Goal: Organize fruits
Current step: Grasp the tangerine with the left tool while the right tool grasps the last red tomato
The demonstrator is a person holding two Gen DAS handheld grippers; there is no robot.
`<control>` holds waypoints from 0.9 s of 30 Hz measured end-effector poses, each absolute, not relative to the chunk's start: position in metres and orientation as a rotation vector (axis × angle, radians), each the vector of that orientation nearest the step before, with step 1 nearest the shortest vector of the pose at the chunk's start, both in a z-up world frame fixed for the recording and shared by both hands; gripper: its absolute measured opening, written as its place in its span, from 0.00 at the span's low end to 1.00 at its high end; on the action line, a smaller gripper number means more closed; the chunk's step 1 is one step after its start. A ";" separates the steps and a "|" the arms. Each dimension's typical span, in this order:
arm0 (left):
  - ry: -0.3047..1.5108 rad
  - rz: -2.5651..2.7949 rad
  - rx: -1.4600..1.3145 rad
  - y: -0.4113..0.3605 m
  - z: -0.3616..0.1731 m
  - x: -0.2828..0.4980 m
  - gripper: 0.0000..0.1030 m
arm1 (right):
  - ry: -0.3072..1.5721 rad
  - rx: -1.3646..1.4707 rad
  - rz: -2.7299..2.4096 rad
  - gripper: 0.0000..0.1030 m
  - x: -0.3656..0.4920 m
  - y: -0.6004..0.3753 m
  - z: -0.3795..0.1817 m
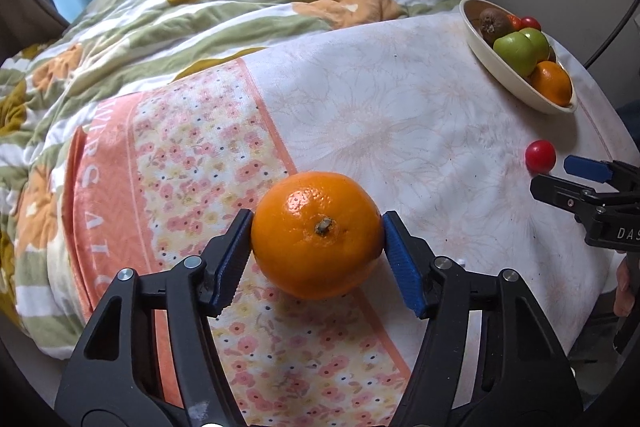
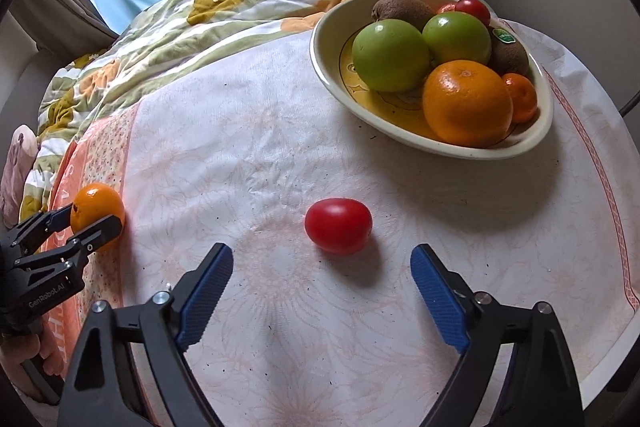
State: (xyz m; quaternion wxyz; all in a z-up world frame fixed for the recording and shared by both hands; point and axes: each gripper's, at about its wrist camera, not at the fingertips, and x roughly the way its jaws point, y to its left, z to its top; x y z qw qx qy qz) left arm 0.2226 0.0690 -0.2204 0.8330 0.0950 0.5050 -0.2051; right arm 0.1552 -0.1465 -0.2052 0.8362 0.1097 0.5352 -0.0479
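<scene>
A large orange (image 1: 316, 235) rests on the flowered cloth, and my left gripper (image 1: 316, 223) is shut on it, a blue pad pressing each side. From the right wrist view the same orange (image 2: 98, 205) shows at far left in the left gripper (image 2: 86, 221). A red tomato (image 2: 338, 225) lies on the white cloth just ahead of my right gripper (image 2: 322, 251), whose fingers stand wide apart and touch nothing. In the left wrist view the tomato (image 1: 540, 155) sits just beyond the right gripper (image 1: 552, 174).
A cream oval bowl (image 2: 328, 67) at the back right holds green apples, kiwis, an orange, a mandarin and a small tomato. A flowered quilt (image 1: 200, 7) lies bunched behind the table. The round table's edge (image 2: 616, 227) curves along the right.
</scene>
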 end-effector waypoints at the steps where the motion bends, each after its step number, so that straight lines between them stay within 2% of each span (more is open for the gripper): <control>1: 1.069 -0.435 0.207 0.069 -0.220 0.222 0.66 | 1.131 0.232 -0.103 0.86 0.156 -0.146 -0.206; 3: 1.070 -0.435 0.207 0.069 -0.220 0.222 0.66 | 1.129 0.234 -0.105 0.85 0.156 -0.146 -0.206; 5: 1.073 -0.434 0.199 0.069 -0.220 0.221 0.66 | 1.128 0.231 -0.106 0.77 0.158 -0.147 -0.207; 14: 1.065 -0.430 0.209 0.072 -0.219 0.209 0.66 | 1.131 0.171 -0.106 0.58 0.168 -0.143 -0.214; 22: 1.080 -0.425 0.175 0.080 -0.218 0.201 0.65 | 1.111 0.148 -0.124 0.49 0.170 -0.141 -0.216; 24: 1.078 -0.423 0.174 0.081 -0.216 0.199 0.65 | 1.106 0.145 -0.130 0.45 0.171 -0.141 -0.216; 26: 1.075 -0.422 0.169 0.082 -0.214 0.198 0.65 | 1.099 0.140 -0.138 0.35 0.171 -0.142 -0.216; 27: 1.072 -0.422 0.165 0.084 -0.213 0.197 0.65 | 1.096 0.140 -0.138 0.33 0.170 -0.143 -0.216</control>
